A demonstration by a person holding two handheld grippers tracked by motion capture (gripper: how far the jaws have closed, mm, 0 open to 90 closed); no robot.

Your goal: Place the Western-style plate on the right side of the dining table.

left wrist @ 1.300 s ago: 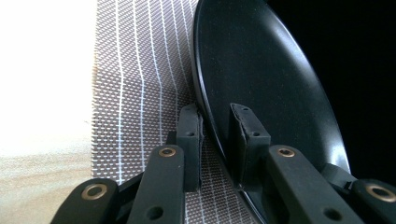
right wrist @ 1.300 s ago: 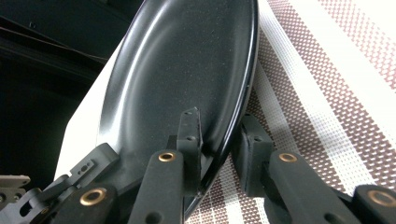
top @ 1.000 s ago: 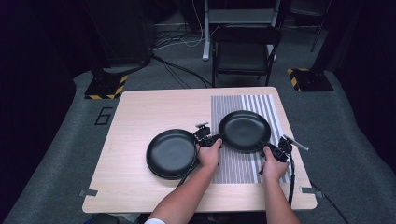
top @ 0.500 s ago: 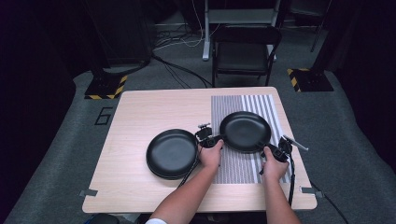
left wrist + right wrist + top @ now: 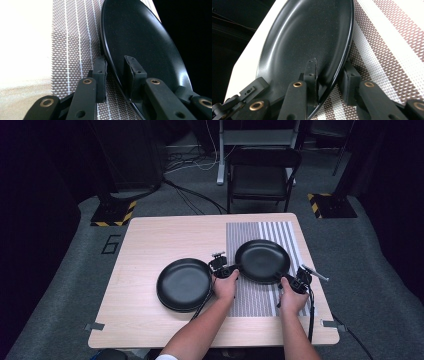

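While straddling opposite rims, left gripper (image 5: 223, 269) and right gripper (image 5: 299, 281) each spread loosely around the edge of the round glossy black plate (image 5: 262, 261), resting on the striped woven placemat (image 5: 257, 298) beside a second black plate (image 5: 184, 284)

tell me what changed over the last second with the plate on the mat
Almost nothing visibly changed. The left hand-held gripper and right hand-held gripper keep straddling opposite rims of the black plate over the striped mat, and any shift of the plate is too slight to call. The second black plate stayed put on the table.
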